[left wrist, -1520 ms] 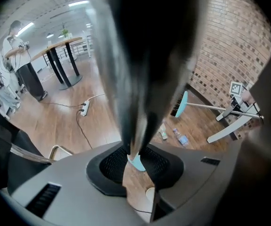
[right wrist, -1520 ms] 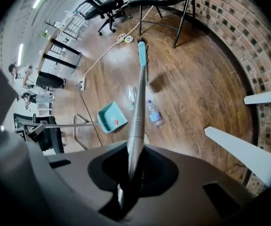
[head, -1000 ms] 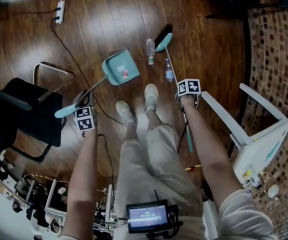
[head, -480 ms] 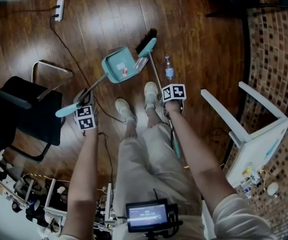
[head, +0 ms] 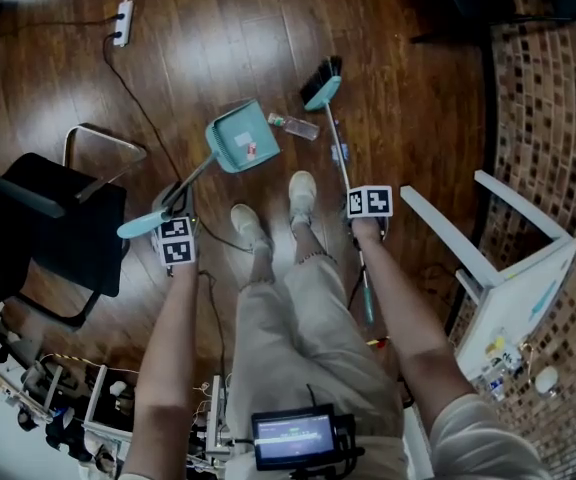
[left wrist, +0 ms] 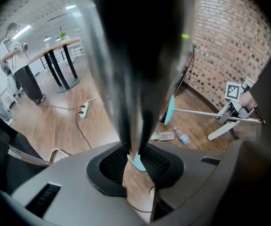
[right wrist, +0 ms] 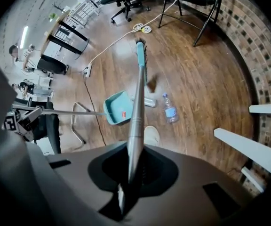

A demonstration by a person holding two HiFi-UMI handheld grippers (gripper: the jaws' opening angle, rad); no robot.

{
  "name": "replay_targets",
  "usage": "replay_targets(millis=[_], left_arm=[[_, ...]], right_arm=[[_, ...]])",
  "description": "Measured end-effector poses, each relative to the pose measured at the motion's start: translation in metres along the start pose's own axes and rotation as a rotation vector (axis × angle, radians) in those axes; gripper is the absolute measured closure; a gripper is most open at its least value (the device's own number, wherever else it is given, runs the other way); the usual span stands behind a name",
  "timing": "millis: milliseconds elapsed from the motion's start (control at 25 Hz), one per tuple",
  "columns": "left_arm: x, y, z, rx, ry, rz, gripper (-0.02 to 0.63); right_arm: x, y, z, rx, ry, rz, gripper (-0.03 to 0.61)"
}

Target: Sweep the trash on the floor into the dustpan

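Head view: the left gripper (head: 174, 218) is closed on the long handle of the dustpan (head: 243, 136). The pan lies on the floor (head: 208, 38), far of the shoes, w/ its mouth to the right. One small piece (head: 251, 149) is already inside. The right gripper (head: 360, 208) is clamped on the pole of the broom (head: 322, 84), whose brush head is far-right of the pan. A clear bottle (head: 296, 125) lies just beside the pan mouth. A blue-label bottle (head: 339, 152) lies nearer, next to the pole.

Left gripper view: the jaws are narrow and the pan handle is pressed between them. Both bottles are seen on the floor near the brush head.

Right gripper view: the pole is gripped between the jaws. Whether the bristles touch the floor cannot be told.

Probably the clear bottle is to be swept next. The brush should be set down on the bottle's far-right side, then drawn slowly toward the pan. Bottles roll easily, so the pan lip should be kept flat on the floor.
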State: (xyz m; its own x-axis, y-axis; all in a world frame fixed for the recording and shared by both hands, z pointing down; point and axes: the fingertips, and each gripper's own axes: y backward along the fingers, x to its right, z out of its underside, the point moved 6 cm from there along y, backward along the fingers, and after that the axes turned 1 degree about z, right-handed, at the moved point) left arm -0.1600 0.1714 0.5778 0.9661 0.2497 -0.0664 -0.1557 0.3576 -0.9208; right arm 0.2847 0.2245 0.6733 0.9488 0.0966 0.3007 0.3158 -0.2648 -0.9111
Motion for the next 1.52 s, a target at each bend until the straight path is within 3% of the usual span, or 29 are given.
replay_targets(millis=[200, 400, 560, 680, 920, 1040, 1320, 1520], left_arm=[[0.0, -0.002, -0.003, 0.015, -0.025, 0.031, 0.534], [0.002, 0.004, 0.002, 0.022, -0.027, 0.049, 0.534], [0.007, 0.002, 0.001, 0.018, -0.044, 0.067, 0.534], [0.009, 0.002, 0.003, 0.013, -0.081, 0.088, 0.534], [0.013, 0.005, 0.001, 0.009, -0.127, 0.108, 0.535], [0.016, 0.005, -0.003, 0.009, -0.162, 0.119, 0.535], [0.028, 0.007, -0.001, -0.008, -0.211, 0.171, 0.535], [0.044, 0.009, 0.013, 0.005, -0.172, 0.142, 0.534]], right_arm=[[0.005, -0.02, 0.006, -0.059, 0.017, 0.03, 0.534], [-0.04, -0.035, 0.027, -0.124, 0.071, -0.037, 0.532], [-0.066, -0.025, 0.028, -0.102, 0.142, -0.061, 0.534], [-0.052, -0.011, 0.03, -0.075, 0.128, -0.039, 0.534], [0.022, 0.012, 0.041, -0.038, 0.068, 0.086, 0.534], [0.044, 0.006, 0.04, -0.055, 0.067, 0.108, 0.534], [0.021, -0.012, 0.046, -0.099, 0.122, 0.075, 0.534], [-0.002, -0.03, 0.069, -0.161, 0.129, 0.064, 0.534]])
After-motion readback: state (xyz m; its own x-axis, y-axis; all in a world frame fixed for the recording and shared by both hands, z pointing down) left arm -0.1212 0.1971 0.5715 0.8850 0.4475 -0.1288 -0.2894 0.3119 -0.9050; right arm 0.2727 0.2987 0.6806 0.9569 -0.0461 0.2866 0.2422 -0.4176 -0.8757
